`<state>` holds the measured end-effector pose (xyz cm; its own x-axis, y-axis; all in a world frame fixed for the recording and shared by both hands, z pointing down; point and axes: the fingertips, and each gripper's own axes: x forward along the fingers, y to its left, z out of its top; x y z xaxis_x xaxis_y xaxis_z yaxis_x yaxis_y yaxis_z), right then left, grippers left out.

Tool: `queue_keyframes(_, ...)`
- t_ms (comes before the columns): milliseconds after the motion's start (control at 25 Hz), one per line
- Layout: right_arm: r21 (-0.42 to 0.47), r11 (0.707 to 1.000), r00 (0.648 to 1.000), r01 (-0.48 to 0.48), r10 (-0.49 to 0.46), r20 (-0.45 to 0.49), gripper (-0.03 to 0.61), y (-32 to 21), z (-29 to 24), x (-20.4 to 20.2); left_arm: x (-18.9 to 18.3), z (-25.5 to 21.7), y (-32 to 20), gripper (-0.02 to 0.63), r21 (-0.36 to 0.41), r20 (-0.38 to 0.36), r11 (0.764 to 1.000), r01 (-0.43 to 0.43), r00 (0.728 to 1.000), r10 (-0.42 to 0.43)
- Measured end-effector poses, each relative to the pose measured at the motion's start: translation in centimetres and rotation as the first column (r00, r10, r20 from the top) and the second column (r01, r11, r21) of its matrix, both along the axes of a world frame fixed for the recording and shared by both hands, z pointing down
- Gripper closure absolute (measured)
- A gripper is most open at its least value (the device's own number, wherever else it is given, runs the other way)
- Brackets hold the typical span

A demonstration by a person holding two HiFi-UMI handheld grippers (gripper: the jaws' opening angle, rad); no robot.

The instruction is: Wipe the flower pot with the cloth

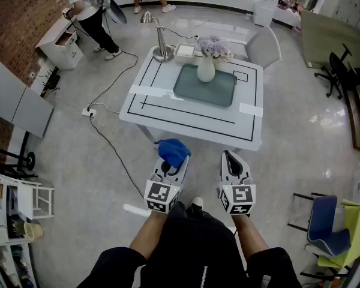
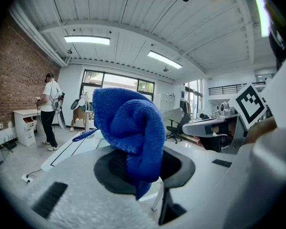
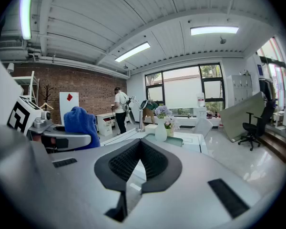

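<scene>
In the head view the person stands at the near edge of a white table (image 1: 192, 122), legs cut off by the bottom of the picture. The left gripper (image 1: 170, 167) is clenched on a bunched blue cloth (image 1: 173, 150) that hides its tips. The right gripper (image 1: 230, 158) is held beside it, just short of the table edge. The flower pot (image 1: 206, 69), white with pale purple blooms, stands upright on a green mat (image 1: 219, 92) toward the far edge, well apart from both grippers. A lamp (image 1: 162, 44) and a white box (image 1: 185, 53) sit at the far left corner. In the left gripper view the cloth (image 2: 128, 132) rises from between the closed jaws and fills the middle. It blocks the pot entirely, leaving only a strip of the table (image 2: 66, 151) at its left. In the right gripper view the jaw tips meet with nothing between them. Beyond them the pot (image 3: 160, 130) shows small on the table, its details hard to make out, and the cloth (image 3: 81, 125) shows at the left.
</scene>
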<state>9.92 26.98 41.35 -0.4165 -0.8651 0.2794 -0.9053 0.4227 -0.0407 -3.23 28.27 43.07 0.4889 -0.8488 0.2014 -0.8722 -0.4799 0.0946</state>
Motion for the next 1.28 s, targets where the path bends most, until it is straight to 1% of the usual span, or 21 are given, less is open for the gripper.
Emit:
queue_keyframes(80, 0.002, 1.0, 1.0, 0.001, -0.001, 0.004, 0.569, 0.1, -0.1, 0.1, 0.1, 0.0, 0.1, 0.513, -0.003, 0.002, 1.0, 0.001, 1.0, -0.001)
queue_keyframes(240, 0.013, 1.0, 0.999, 0.016, -0.016, 0.05, 0.568, 0.1, -0.3, 0.4, 0.5, 0.0, -0.2, 0.512, -0.005, 0.0, 1.0, 0.009, 1.0, -0.009)
queue_keyframes(320, 0.009, 1.0, 0.998, 0.023, -0.023, 0.056, 0.568, 0.0, 0.0, 0.5, 0.7, 0.0, -0.4, 0.514, -0.002, 0.003, 1.0, 0.011, 1.0, -0.011)
queue_keyframes(520, -0.022, 0.999, 0.997, 0.032, -0.03, 0.065, 0.568, -0.4, 1.0, 0.6, 0.7, 0.6, -1.1, 0.512, -0.017, 0.005, 1.0, 0.015, 1.0, -0.015)
queue_keyframes(680, -0.051, 0.997, 0.995, 0.054, -0.05, 0.081, 0.568, -1.7, 1.7, 0.7, 1.0, 1.2, -3.3, 0.512, -0.027, 0.007, 1.0, 0.006, 1.0, -0.005)
queue_keyframes(960, -0.072, 0.995, 0.995, 0.063, -0.057, 0.08, 0.568, -7.0, 2.6, 0.5, 1.0, 2.1, -10.2, 0.512, -0.036, -0.003, 0.999, -0.013, 1.0, 0.013)
queue_keyframes(1080, -0.085, 0.994, 0.995, 0.07, -0.064, 0.071, 0.568, -10.4, 3.1, -0.1, 0.6, 3.1, -14.2, 0.512, -0.047, -0.004, 0.999, -0.025, 1.0, 0.025)
queue_keyframes(1280, -0.131, 0.99, 0.997, 0.059, -0.053, 0.048, 0.568, -17.3, 4.1, -1.2, -0.5, 4.0, -22.0, 0.512, -0.077, -0.027, 0.997, -0.032, 0.999, 0.03)
